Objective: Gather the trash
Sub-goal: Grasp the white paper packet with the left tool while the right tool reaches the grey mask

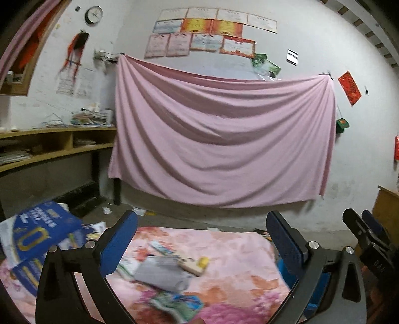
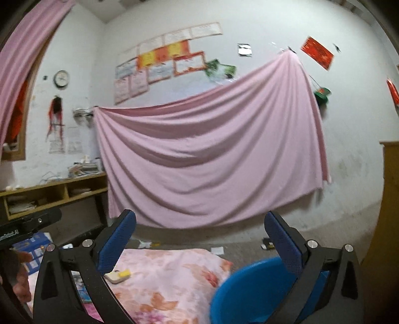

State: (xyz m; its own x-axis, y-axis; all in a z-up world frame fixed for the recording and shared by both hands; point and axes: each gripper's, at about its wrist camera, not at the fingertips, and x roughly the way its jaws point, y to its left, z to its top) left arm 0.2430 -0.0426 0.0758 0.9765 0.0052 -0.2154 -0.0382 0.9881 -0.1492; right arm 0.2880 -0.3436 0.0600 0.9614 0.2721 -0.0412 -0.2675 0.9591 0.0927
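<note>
From the left wrist camera, the left gripper (image 1: 202, 239) hangs with its blue-padded fingers (image 1: 119, 239) spread wide and holding nothing, above a floral blanket (image 1: 237, 281). Trash lies on the blanket between the fingers: a gray mask (image 1: 162, 274) near center, a beige wrapper (image 1: 190, 266) touching its 2 o'clock edge, and a yellow scrap (image 1: 203, 262) just beside that. A green-and-blue packet (image 1: 179, 302) sits at 6 o'clock. Blue boxes (image 1: 37, 236) are piled at 9 o'clock. The right gripper (image 1: 366, 229) shows at 4 o'clock, its state unclear from here. A pink sheet (image 1: 219, 139) drapes the wall, with a clock (image 1: 94, 14) at 11 o'clock and a shelf (image 1: 57, 142) at 9 o'clock.

From the right wrist camera, the right gripper (image 2: 199, 239) also has its fingers (image 2: 284, 244) released and wide apart, gripping nothing. A blue bin (image 2: 249, 286) sits at 5 o'clock, beside the blanket's (image 2: 169, 281) edge and partly behind the right finger. The wrapper (image 2: 113, 276) and yellow scrap (image 2: 124, 273) lie touching at 7 o'clock, just by the left finger. Paper bits (image 2: 217, 250) dot the floor (image 2: 249, 246) beyond the blanket. The pink sheet (image 2: 209, 154) fills the wall.
</note>
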